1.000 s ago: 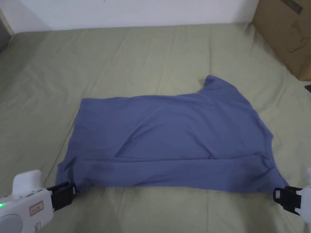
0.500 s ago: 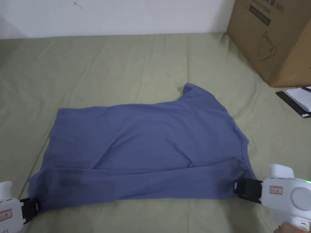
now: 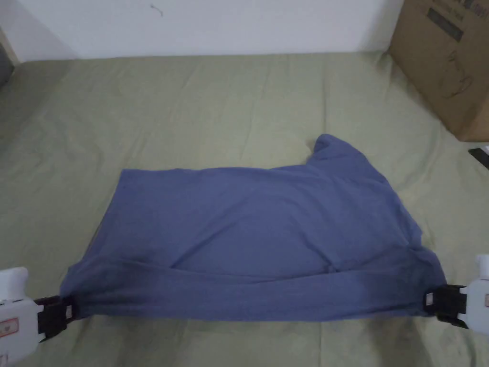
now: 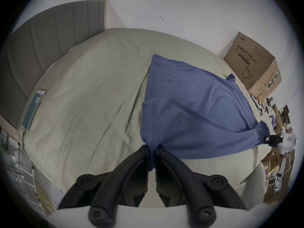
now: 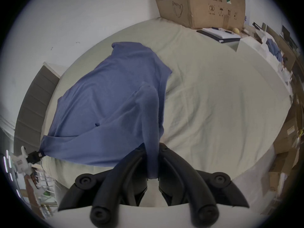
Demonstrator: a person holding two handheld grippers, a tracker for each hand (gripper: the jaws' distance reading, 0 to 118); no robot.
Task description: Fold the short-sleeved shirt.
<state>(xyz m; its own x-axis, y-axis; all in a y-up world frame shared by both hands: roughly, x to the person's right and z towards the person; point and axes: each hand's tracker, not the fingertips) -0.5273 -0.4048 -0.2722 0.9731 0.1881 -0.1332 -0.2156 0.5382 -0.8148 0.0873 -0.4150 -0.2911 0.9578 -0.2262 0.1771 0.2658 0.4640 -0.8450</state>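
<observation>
The blue short-sleeved shirt is spread on the green bed sheet, its near edge lifted and stretched between the two tools. The left gripper is seen with jaws clamped together on the near left corner; the right gripper is likewise closed on the near right corner, cloth bunched between its jaws. Risk noted: each hold takes only a small pinch of fabric, so uneven pull could slip a corner free. A far sleeve is left curled up; if carried over unflattened, a crooked fold is judged likely. The cardboard box stands well apart
</observation>
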